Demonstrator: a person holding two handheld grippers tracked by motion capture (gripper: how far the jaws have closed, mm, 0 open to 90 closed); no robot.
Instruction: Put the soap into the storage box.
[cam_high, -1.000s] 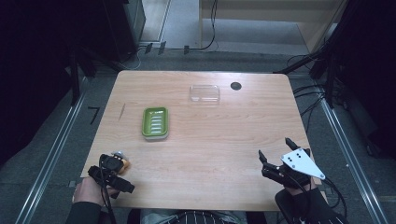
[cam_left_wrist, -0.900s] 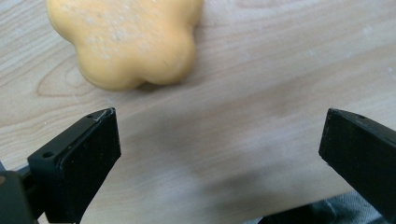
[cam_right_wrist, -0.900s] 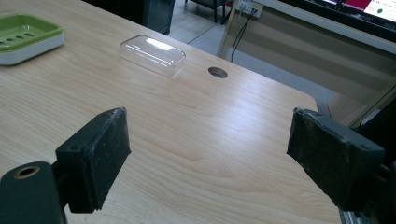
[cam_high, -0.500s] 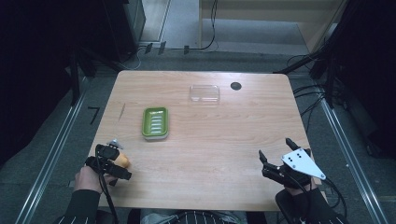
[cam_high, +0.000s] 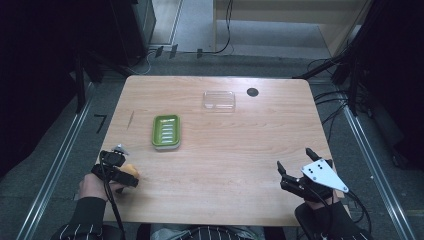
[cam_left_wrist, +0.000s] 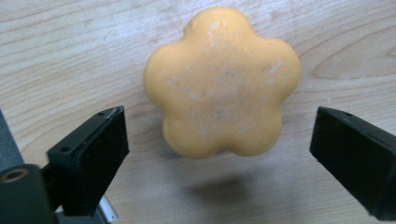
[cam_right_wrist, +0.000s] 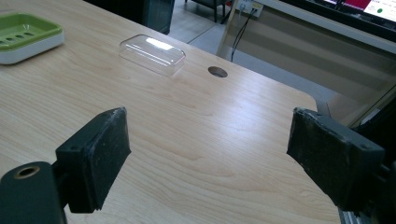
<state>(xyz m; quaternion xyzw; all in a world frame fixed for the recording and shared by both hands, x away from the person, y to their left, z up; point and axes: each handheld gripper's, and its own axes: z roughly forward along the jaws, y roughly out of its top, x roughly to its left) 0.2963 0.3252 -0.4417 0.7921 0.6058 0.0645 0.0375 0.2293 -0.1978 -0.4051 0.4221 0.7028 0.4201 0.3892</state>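
Near the surface's (cam_high: 225, 150) left front corner, a flower-shaped orange soap (cam_left_wrist: 222, 81) lies flat — no long axis can be told. It is flanked, untouched, by the left tool (cam_left_wrist: 219, 154), whose jaws have just been closing and which has been moved over the soap since the earlier frame — the right tool (cam_right_wrist: 210, 158) is held spread.

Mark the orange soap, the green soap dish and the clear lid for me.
orange soap (cam_left_wrist: 222, 84), left gripper view, middle of its top face.
green soap dish (cam_high: 166, 131), high view, ribbed floor.
clear lid (cam_right_wrist: 152, 53), right gripper view, top of its dome.
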